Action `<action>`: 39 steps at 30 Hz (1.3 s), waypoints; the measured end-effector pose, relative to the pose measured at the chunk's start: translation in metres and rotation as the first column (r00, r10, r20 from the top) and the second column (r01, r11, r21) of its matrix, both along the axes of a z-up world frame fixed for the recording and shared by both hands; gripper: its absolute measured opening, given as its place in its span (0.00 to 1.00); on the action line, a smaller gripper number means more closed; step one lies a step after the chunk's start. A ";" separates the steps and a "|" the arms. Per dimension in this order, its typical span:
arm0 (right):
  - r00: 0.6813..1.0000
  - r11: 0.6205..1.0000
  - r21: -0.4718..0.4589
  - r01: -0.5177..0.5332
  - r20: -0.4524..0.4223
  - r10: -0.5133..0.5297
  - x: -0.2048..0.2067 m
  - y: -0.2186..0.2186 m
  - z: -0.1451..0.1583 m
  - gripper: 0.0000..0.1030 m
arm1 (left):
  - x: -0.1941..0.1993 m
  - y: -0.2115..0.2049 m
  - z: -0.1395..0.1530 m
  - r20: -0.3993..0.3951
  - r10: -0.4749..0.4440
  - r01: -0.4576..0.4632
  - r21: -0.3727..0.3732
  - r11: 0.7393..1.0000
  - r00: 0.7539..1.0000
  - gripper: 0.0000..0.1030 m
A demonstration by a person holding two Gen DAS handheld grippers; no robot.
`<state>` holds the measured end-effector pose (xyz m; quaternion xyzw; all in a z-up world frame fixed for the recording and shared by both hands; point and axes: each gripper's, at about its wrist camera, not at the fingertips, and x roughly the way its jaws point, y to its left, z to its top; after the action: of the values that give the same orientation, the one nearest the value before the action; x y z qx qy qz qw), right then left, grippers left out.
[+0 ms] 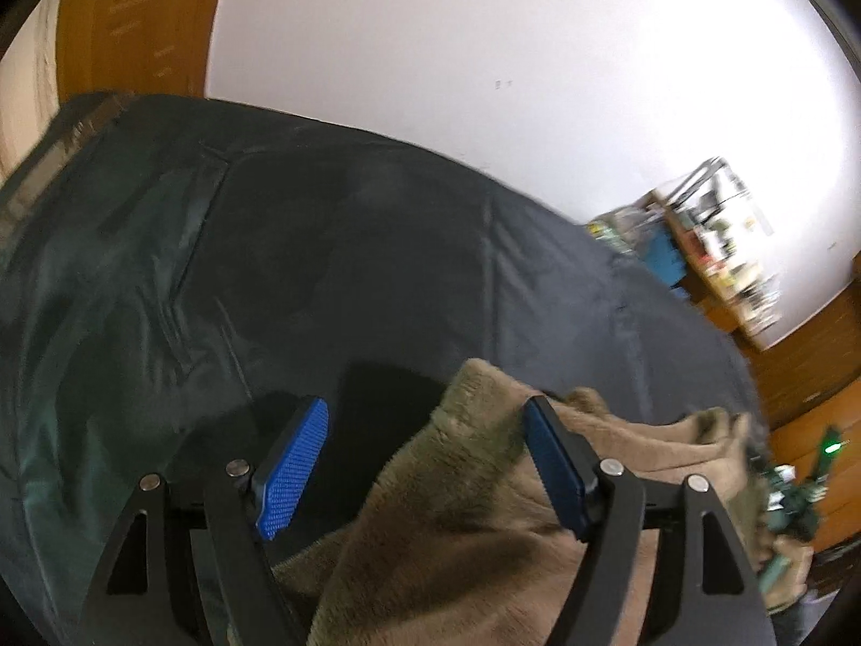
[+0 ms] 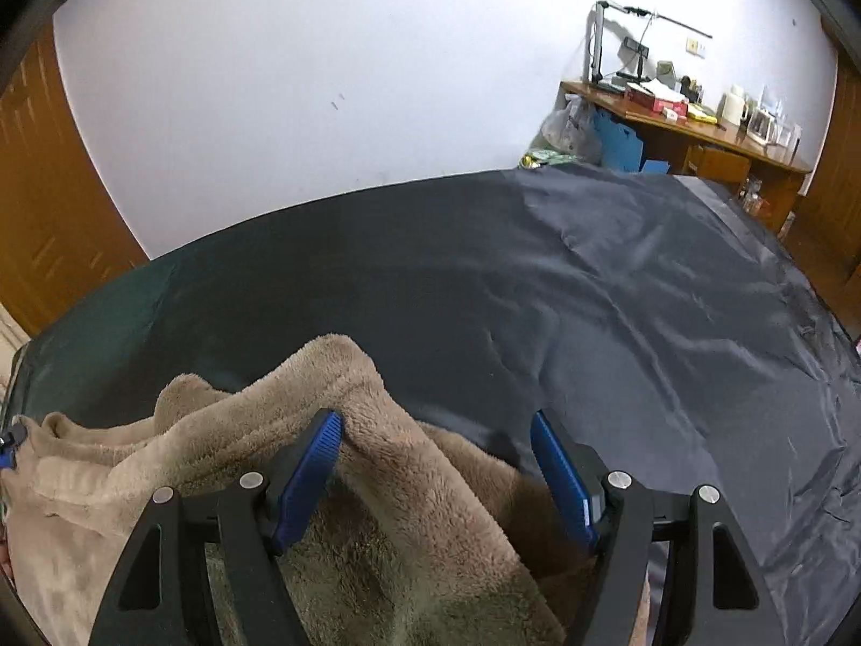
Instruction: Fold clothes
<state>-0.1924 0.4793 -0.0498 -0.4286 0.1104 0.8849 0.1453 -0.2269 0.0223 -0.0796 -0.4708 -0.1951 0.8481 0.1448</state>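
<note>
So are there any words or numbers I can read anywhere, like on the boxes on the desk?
None can be read.
Red box on the desk: print too small.
Yellow thing beside it: no letters legible.
Wall plate: too small.
Shelf clutter in the left wrist view: blurred.
Fleece and dark sheet: no label shows.

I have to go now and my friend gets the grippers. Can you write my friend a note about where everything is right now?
Left gripper: open, fleece between its pads, not pinched.
Right gripper: open, a fleece ridge between its pads, not pinched.
The tan fleece garment lies bunched on the dark sheet, near its front edge.
Done: no tidy fold shows.
Left: spread it flat, fold it.
</note>
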 end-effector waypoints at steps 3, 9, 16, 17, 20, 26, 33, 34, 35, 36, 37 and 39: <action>1.000 0.999 0.044 -0.012 -0.021 0.013 0.012 -0.011 0.010 0.72 | 0.011 -0.005 0.017 -0.031 -0.059 0.061 0.048 0.997 0.998 0.76; 0.991 0.992 0.059 -0.116 -0.060 0.119 0.033 -0.042 0.032 0.72 | 0.021 0.031 0.029 -0.056 -0.233 0.218 -0.202 0.955 0.971 0.78; 0.970 0.970 0.046 -0.239 -0.029 0.240 0.040 -0.078 0.029 0.72 | 0.007 0.057 0.012 -0.008 -0.205 0.177 -0.474 0.862 0.979 0.79; 0.969 0.969 0.050 -0.244 -0.020 0.245 0.040 -0.081 0.026 0.72 | 0.004 0.054 0.013 -0.025 -0.177 0.144 -0.475 0.868 0.984 0.79; 0.971 0.970 0.043 -0.240 0.003 0.240 0.037 -0.081 0.017 0.72 | -0.016 0.066 0.017 -0.059 -0.097 0.058 -0.471 0.880 0.994 0.79; 0.974 0.976 0.008 -0.219 0.053 0.219 0.026 -0.077 0.001 0.72 | -0.040 0.066 0.008 -0.036 -0.013 -0.003 -0.431 0.902 0.999 0.79; 0.968 0.967 0.076 -0.242 0.095 0.234 0.029 -0.090 -0.004 0.77 | -0.021 0.039 0.015 -0.010 0.055 -0.055 -0.336 0.940 0.998 0.81; 0.968 0.968 0.074 -0.242 0.094 0.235 0.029 -0.089 -0.005 0.77 | -0.016 0.036 0.020 -0.010 0.056 -0.056 -0.321 0.945 0.998 0.81; 0.968 0.968 0.066 -0.240 0.088 0.234 0.029 -0.087 -0.005 0.77 | -0.009 0.034 0.023 -0.014 0.053 -0.055 -0.315 0.948 0.999 0.81; 0.969 0.969 0.060 -0.239 0.084 0.234 0.030 -0.087 -0.005 0.77 | -0.003 0.036 0.028 -0.023 0.035 -0.040 -0.308 0.951 0.999 0.81; 0.969 0.970 0.052 -0.238 0.078 0.234 0.030 -0.085 -0.005 0.77 | 0.004 0.040 0.035 -0.033 0.012 -0.021 -0.300 0.954 0.999 0.81; 0.970 0.971 0.041 -0.236 0.070 0.233 0.030 -0.082 -0.005 0.77 | 0.015 0.055 0.049 -0.051 -0.065 0.047 -0.298 0.953 0.997 0.82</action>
<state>-0.1627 0.3976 -0.0548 -0.4632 0.0323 0.8841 0.0536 -0.2120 0.0778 -0.0303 -0.4669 -0.0479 0.8771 0.1022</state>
